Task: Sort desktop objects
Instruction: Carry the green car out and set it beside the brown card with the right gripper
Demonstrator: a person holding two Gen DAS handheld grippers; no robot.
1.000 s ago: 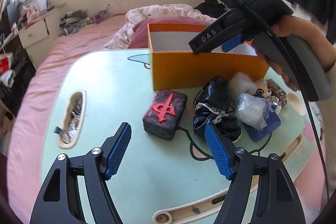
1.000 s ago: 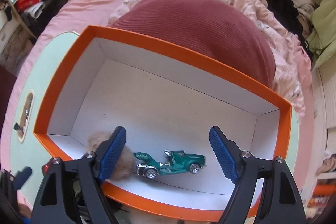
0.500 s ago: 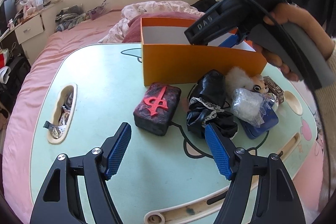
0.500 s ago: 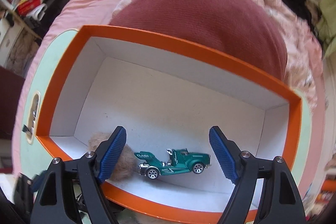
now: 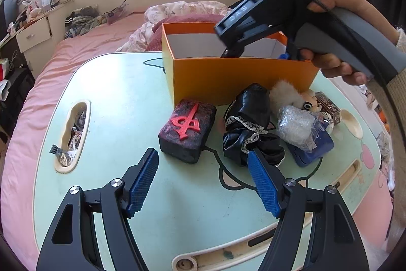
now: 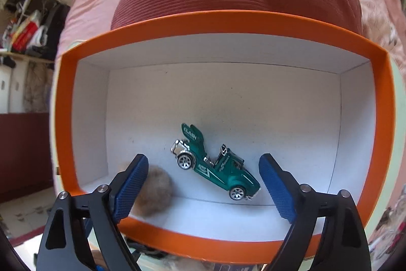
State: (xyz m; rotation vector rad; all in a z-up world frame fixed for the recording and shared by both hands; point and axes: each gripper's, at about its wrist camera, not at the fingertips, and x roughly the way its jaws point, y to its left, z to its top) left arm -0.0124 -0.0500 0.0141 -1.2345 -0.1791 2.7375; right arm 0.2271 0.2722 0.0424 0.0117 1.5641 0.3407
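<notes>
Since the earlier frame, the green toy car has been shifted from a level pose low between the right jaws to a tilted one further up the white floor of the orange box, and the view of the right gripper has been swung to look more steeply into the box. Its blue jaws are seen opening, with nothing pressed between them; the car lies loose on the box floor, its nose toward the lower right. A brown fluffy ball is found in the near left corner of the box, partly hidden by the left pad. The left gripper is held above the pale green counter with its jaws parted and nothing between them. Just beyond its jaws a dark block with a red emblem is set on the counter, and beside it a black lace-trimmed cloth, a clear crumpled wrap on a blue case, a white-haired doll and a small brown printed box are gathered against the near wall of the orange box. A hand is seen gripping the right tool's handle over the box.
</notes>
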